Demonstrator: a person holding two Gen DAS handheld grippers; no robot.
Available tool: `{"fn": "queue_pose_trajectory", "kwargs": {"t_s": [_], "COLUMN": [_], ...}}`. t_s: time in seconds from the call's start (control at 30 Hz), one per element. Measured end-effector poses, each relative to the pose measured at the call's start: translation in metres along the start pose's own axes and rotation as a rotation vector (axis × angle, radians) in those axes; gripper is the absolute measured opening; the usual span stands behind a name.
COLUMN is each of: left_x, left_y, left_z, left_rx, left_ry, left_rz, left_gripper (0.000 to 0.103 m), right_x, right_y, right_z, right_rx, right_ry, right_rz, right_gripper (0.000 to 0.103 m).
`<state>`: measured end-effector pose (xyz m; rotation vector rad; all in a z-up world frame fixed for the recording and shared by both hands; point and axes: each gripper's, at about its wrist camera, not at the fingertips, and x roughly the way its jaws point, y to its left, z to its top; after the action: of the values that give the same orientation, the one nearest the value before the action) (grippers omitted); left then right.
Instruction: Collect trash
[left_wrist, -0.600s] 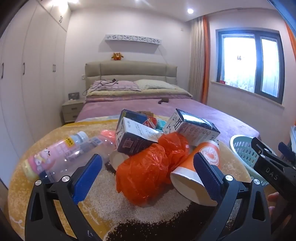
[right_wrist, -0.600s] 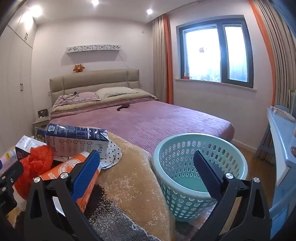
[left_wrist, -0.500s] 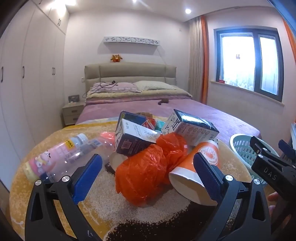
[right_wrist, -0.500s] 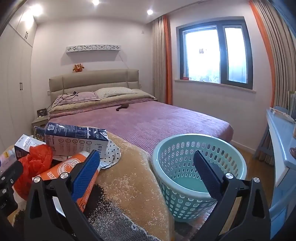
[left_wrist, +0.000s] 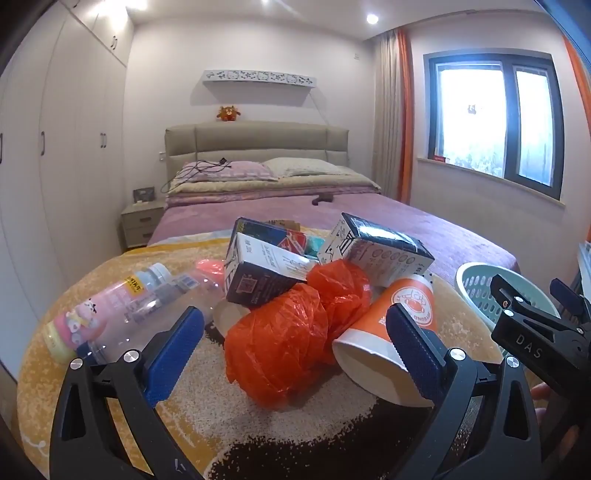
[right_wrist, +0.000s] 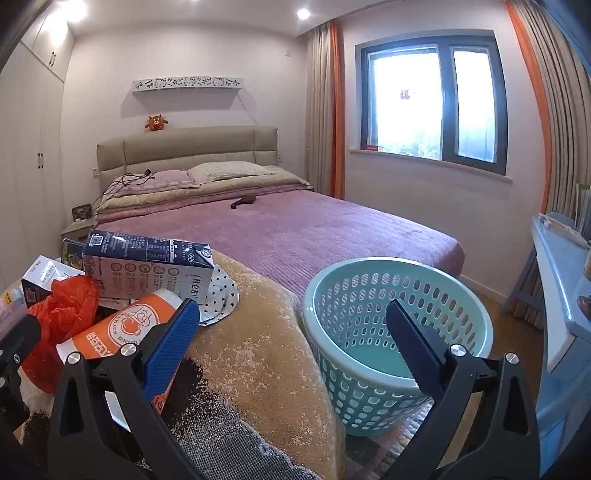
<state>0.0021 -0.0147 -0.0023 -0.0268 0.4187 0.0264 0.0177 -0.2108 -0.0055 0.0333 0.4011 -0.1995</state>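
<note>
Now your left gripper (left_wrist: 295, 347), fingers wide, is creeping nearer the orange bag (left_wrist: 291, 336) between them; right gripper (right_wrist: 291, 347) wide, empty.

Readable text, lower right of the left wrist view

"DAS" in pale letters on the black right gripper (left_wrist: 532, 345); carton and cup print too small to read.

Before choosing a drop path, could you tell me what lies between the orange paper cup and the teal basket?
Only bare rug in the right wrist view; the orange paper cup and teal basket stand apart.
</note>
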Motion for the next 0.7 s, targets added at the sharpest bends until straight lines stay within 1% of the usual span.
{"fn": "queue_pose_trajectory", "kwargs": {"t_s": [0.23, 0.7], "left_x": [-0.002, -0.002], "left_y": [0.001, 0.000], "left_z": [0.000, 0.000], "left_rx": [-0.005, -0.004], "left_ry": [0.004, 0.006], "left_rz": [-0.001, 0.001], "left_gripper": [0.096, 0.096], "right_x": [-0.008, -0.008], "right_y": [0.009, 0.015], "right_z": [-0.001, 0.001], "right_rx": [-0.044, -0.059], "right_ry": [-0.025, -0.019], "right_rz": [-0.019, -0.021], "right_gripper": [0.096, 0.096]}}
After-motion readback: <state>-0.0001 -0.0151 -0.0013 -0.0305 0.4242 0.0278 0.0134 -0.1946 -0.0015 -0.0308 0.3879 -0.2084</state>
